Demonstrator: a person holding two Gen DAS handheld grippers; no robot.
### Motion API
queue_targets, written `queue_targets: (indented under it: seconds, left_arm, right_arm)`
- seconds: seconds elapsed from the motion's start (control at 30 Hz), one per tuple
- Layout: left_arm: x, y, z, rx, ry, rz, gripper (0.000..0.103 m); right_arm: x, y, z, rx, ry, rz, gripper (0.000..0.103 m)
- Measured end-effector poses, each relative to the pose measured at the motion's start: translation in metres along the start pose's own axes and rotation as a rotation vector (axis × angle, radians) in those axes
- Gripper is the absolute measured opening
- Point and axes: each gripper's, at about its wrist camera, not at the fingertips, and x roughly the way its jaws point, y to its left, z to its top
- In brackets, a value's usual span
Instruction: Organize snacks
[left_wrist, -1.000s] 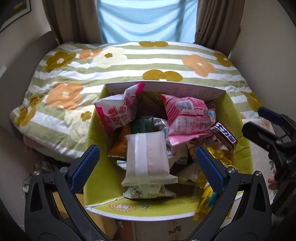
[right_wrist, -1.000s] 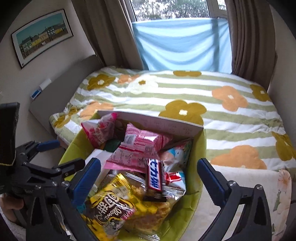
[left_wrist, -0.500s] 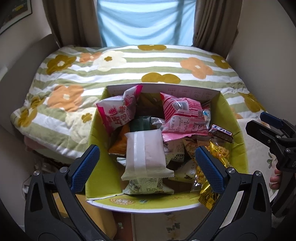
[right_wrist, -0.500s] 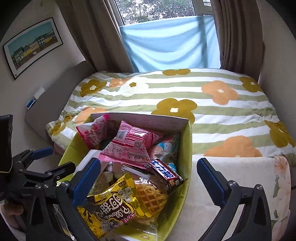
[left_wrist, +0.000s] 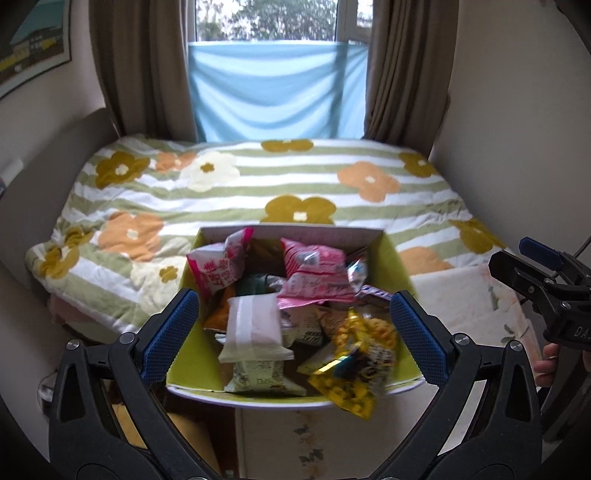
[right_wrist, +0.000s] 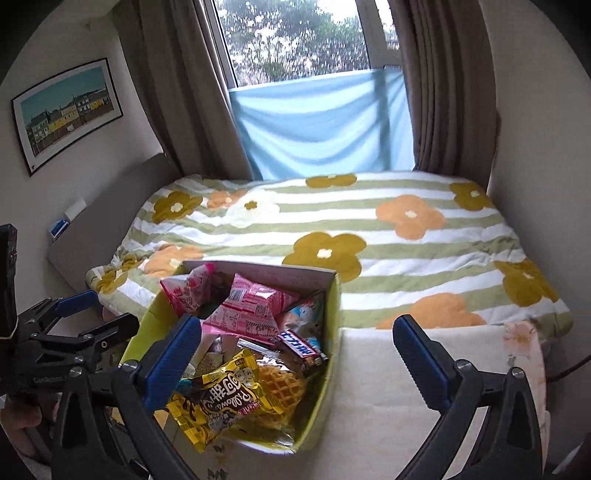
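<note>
A yellow-green cardboard box (left_wrist: 400, 273) full of snack packets stands at the foot of the bed; it also shows in the right wrist view (right_wrist: 334, 306). In it lie a white packet (left_wrist: 255, 328), pink packets (left_wrist: 314, 277), a yellow waffle bag (right_wrist: 229, 402) hanging over the front rim, and a blue-and-red chocolate bar (right_wrist: 301, 349). My left gripper (left_wrist: 291, 332) is open and empty, held back in front of the box. My right gripper (right_wrist: 295, 363) is open and empty, to the box's right.
A bed with a green-striped flower quilt (left_wrist: 258, 192) lies behind the box. A cream floral cloth (right_wrist: 424, 369) covers a surface right of the box. Curtains and a blue-covered window (right_wrist: 317, 122) are at the back; a grey headboard (right_wrist: 110, 218) is at left.
Both grippers have pulled back and tilted up, so the box looks smaller and lower and the window shows. The yellow bag now hangs further over the box's front rim.
</note>
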Motion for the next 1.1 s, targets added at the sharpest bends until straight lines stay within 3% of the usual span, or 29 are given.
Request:
queue_targets:
  seconds: [0.27, 0.47, 0.83, 1.1]
  left_arm:
    - [-0.097, -0.051, -0.035, -0.057, -0.181, 0.007, 0.103]
    - [-0.138, -0.085, -0.071, -0.051, -0.221, 0.009, 0.103]
    - [-0.171, -0.112, -0.113, -0.037, -0.230, 0.025, 0.103]
    - [-0.179, -0.117, -0.120, -0.030, -0.238, 0.034, 0.103]
  right_arm:
    - [-0.103, -0.026, -0.016, -0.020, -0.119, -0.096, 0.103]
    - [-0.158, -0.043, -0.050, -0.029, -0.146, -0.198, 0.103]
    - [-0.195, -0.051, -0.091, -0.031, -0.177, -0.261, 0.103]
    - [-0.203, -0.053, -0.101, -0.019, -0.180, -0.264, 0.103]
